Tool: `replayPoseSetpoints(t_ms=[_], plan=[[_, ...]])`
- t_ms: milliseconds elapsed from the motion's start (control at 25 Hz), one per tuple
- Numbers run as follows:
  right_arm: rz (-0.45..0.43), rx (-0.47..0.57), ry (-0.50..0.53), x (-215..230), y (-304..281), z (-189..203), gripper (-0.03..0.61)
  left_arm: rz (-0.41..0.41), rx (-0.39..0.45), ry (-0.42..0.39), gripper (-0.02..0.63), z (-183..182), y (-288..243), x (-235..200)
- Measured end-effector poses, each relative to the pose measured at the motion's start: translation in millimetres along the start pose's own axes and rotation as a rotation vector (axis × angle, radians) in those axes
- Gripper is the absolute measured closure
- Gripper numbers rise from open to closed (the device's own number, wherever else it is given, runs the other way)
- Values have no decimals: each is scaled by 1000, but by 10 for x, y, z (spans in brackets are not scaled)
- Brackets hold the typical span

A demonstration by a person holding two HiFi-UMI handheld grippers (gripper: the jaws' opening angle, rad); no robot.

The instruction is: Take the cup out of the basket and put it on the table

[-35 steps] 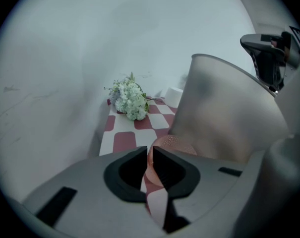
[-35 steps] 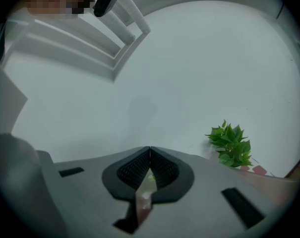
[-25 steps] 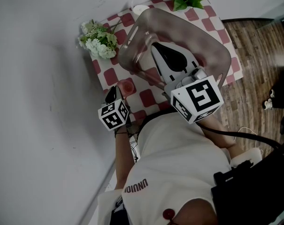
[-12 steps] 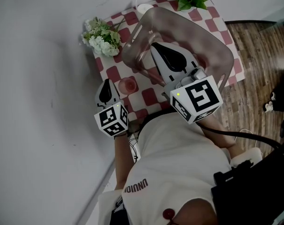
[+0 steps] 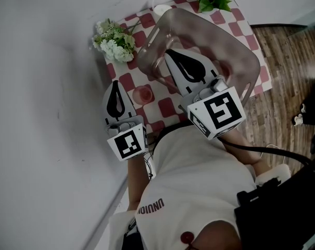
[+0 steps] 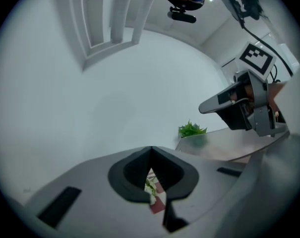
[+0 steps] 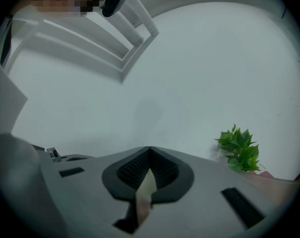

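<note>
The left gripper point(image 5: 115, 87) has just closed its fingers on nothing; the cup point(image 5: 142, 94) stands near the bench's point(image 5: 165, 108) left edge. The right gripper point(image 5: 173, 56), fingers together, covers much of the basket's point(image 5: 240, 61) inside.

Person and handheld rig, seen from above. Left tool point(image 5: 115, 85) and right tool point(image 5: 173, 55): pale grey wedge-shaped bodies, each with a black teardrop inset along the jaws. Left marker cube point(image 5: 128, 145) and right marker cube point(image 5: 218, 112): white faces with black square patterns. Top point(image 5: 199, 181): white, with dark lettering low on the front. Cable point(image 5: 261, 150): thin, black, behind the right tool
</note>
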State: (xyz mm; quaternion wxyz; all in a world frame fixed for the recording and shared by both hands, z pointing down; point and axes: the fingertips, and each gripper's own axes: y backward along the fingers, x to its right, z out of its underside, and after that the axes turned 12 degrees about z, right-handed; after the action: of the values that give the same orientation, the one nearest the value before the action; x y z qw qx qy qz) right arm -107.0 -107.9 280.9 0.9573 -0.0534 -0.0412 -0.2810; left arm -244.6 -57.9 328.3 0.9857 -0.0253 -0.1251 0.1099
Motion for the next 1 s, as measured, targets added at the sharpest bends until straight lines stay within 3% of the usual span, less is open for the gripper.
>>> replayPoseSetpoints(t_ms=[1000], plan=[[-11, 27, 23, -36, 12, -68, 561, -3, -3, 3, 601, -96, -23, -18]])
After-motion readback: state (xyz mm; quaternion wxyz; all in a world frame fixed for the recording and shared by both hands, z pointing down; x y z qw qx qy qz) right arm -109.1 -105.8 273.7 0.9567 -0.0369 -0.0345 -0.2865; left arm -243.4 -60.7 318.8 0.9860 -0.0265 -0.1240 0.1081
